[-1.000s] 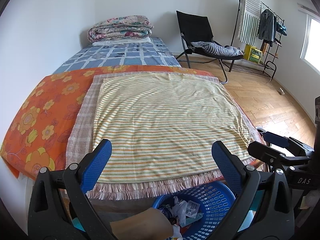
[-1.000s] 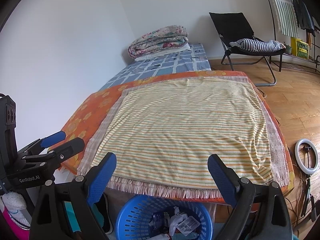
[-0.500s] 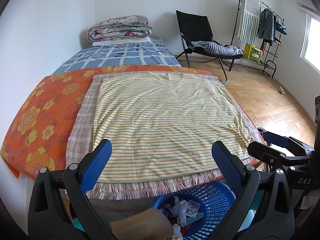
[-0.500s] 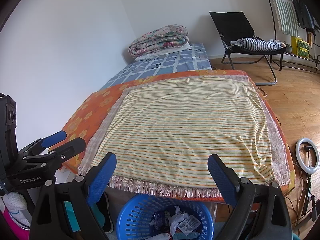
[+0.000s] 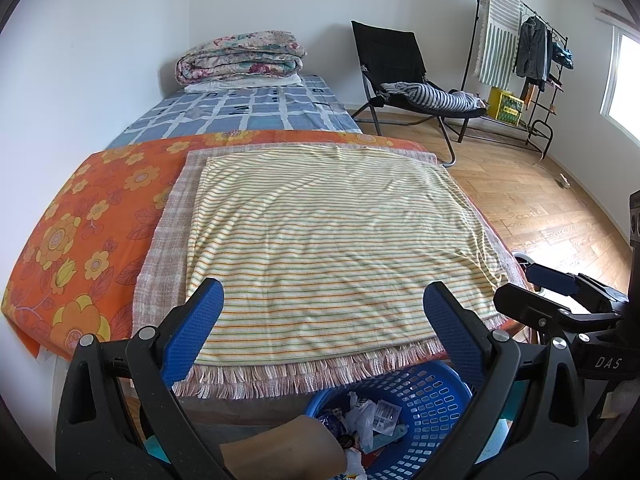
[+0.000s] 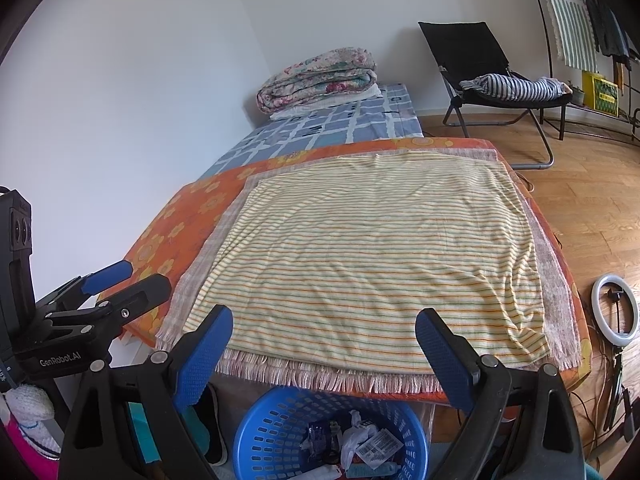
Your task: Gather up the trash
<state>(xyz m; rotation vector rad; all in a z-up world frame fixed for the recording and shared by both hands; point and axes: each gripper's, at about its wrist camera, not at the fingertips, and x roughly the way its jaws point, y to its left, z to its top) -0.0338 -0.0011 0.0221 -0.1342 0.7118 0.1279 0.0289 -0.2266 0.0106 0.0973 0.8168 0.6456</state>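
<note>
Bed point(image 5: 100, 216): fills the view from 9 to 2 o'clock; striped cloth point(image 5: 328, 240) lies flat on top, no loose trash seen on it. Risk: a gripper sweeping low could snag the fringe at the near edge and drag the cloth off.
Chair point(image 5: 404, 76): 1 o'clock, well apart, striped garment on the seat. Risk: soft clothing mistaken for trash.
Basket point(image 6: 276, 428): blue, on the floor at 6 o'clock, tucked just under the bed's near edge. Risk: light plastic, likely to tip or slide if a finger catches the rim.
Trash point(image 6: 360, 444): wrappers and crumpled paper already inside the basket, piled loosely. Risk: pieces lift back out if a gripper dips in and drags.
Ring light point(image 6: 616, 312): on the floor at 4 o'clock in the right view, cables trailing. Risk: tangling if the right side swings wide.
Left gripper point(image 5: 324, 308): spread wide, empty, above the basket.
Right gripper point(image 6: 324, 332): spread wide, empty, beside the left. Risk: the two could knock together, being close.
</note>
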